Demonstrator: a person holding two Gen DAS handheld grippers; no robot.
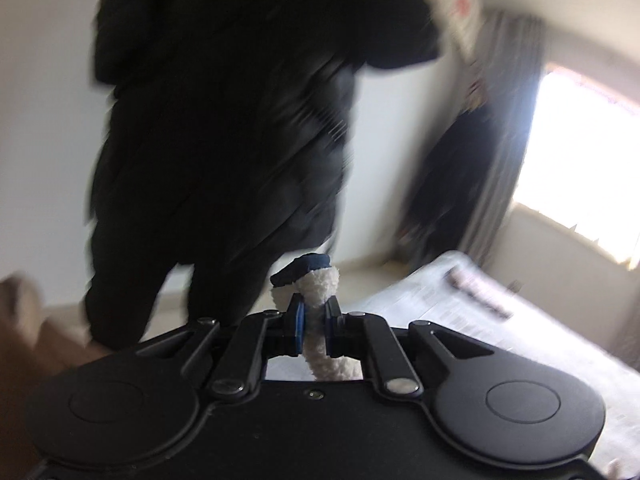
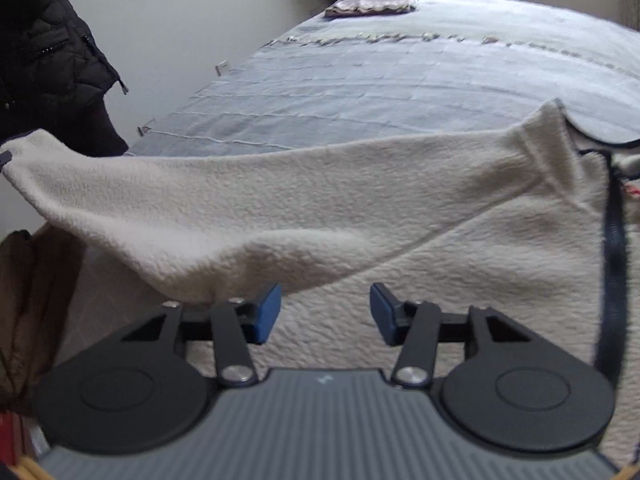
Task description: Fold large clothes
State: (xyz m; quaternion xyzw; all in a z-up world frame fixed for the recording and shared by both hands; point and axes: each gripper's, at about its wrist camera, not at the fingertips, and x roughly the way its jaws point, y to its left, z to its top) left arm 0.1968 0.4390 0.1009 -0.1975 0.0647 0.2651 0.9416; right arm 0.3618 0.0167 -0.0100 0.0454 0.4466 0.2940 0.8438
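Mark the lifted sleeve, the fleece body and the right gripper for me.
sleeve [image 2: 248, 196], right wrist view, mid-length of the raised arm.
fleece body [image 2: 460, 304], right wrist view, flat cream panel on the bed.
right gripper [image 2: 325, 314], right wrist view, gap between open fingers.

Left wrist view upward, toward a black coat [image 1: 224, 128]; right wrist view low over the bed [image 2: 400, 72].

— What colour is the fleece garment [image 2: 280, 200]?
— Cream, with a navy trim [image 2: 614, 240] along its edge.
— And the bed [image 2: 360, 80]?
— Pale blue-grey, crossed by thin stitched lines.
— The tools?
— Black, with blue pads [image 2: 266, 314]. The puffer jacket [image 1: 224, 120] is black too.
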